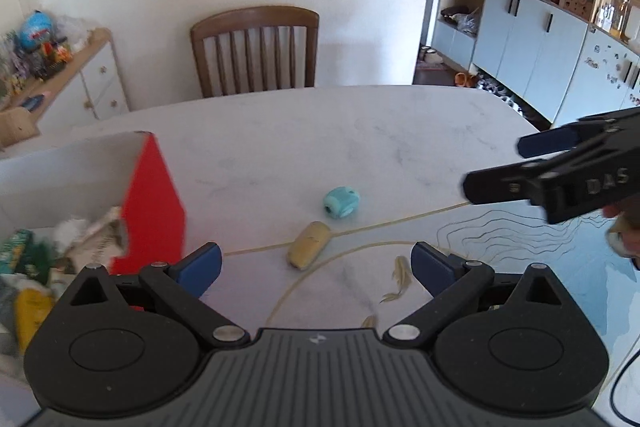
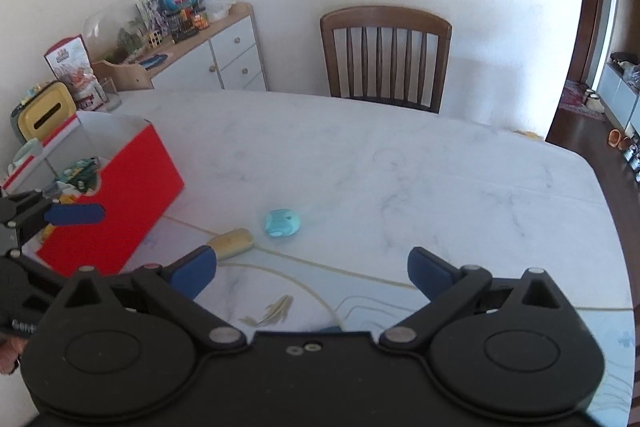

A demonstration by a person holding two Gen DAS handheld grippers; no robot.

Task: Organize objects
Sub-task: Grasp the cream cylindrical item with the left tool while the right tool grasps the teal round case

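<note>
Both grippers are just hanging above the table point(image 1: 400, 131) with nothing in them: the left gripper point(image 1: 316, 265) has its blue pads spread wide, and the right gripper point(image 2: 312, 269) is spread just as wide. Out on the marble top there's a little turquoise sharpener-looking thing point(image 1: 341, 202) and a tan oblong piece point(image 1: 309, 245) (eraser maybe, can't really tell) lying near each other but not touching, the tan one closer to the cameras. Off to the left sits the red box point(image 2: 120, 195), open on top, with a jumble of packets and wrappers inside, too blurry in the left wrist view to name. The tan piece lies near the box's corner, apart from it. A wooden chair point(image 2: 386, 55) is tucked in at the far edge of the table.
</note>
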